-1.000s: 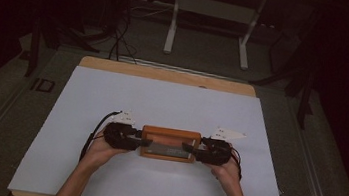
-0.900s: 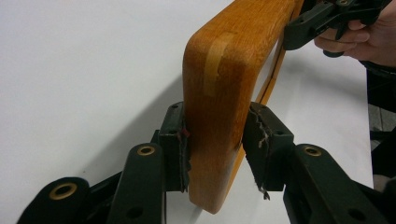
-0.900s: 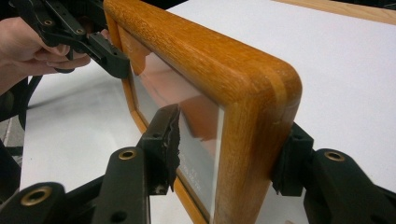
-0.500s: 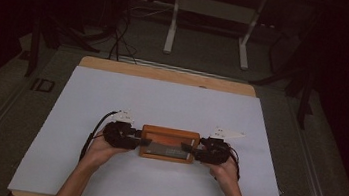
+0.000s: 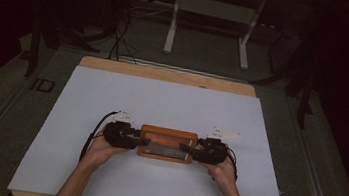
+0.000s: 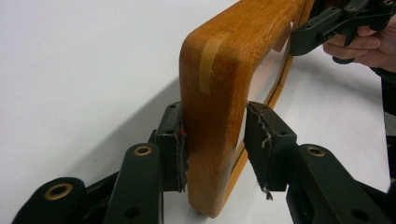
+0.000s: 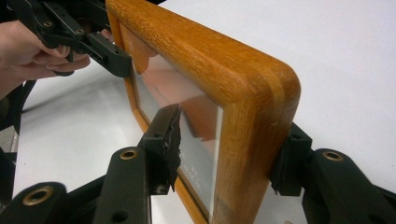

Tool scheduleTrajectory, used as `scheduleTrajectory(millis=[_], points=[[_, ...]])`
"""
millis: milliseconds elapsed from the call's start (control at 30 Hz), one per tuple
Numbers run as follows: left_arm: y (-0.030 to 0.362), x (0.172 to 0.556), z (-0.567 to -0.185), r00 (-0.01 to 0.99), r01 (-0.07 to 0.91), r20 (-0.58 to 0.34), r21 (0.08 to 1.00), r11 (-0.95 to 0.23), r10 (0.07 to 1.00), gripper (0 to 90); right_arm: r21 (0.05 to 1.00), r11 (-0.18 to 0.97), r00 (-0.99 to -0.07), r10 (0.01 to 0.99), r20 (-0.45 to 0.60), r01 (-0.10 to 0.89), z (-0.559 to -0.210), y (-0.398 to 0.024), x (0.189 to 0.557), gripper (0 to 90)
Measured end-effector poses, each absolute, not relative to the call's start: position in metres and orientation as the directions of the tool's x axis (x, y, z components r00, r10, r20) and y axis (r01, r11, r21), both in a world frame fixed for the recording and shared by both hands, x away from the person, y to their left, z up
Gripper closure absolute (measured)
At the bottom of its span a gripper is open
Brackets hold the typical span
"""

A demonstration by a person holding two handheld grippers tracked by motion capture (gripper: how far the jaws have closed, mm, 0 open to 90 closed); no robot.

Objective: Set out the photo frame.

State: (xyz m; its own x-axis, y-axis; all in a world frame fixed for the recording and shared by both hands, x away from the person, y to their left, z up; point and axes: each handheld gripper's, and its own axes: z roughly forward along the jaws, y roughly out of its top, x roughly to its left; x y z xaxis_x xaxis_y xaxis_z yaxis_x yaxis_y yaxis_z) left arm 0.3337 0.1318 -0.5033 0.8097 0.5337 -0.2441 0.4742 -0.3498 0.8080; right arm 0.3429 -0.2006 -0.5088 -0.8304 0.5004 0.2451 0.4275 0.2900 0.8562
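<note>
Little has shifted since the earlier frames, except that the left gripper jaws have just been opening: one pad touches the wooden picture frame while the other is seen apart from it, so that end is being let go. The right gripper straddles the other end, one pad on the back, the other just off the glass, not clamped. The frame is stood on edge near the front middle of the white worktop. Placement is judged nearly done; full release and withdrawal are left
</note>
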Motion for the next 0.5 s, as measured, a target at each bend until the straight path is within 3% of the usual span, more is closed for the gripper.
scheduleTrajectory(millis=[500], points=[[0.1293,0.3375,-0.5059,0.777,0.503,-0.258,0.803,-0.320,0.574,58.5,0.855,0.256,-0.822,0.491,0.288,0.452,-0.5148,-0.2018,0.3534,51.2]])
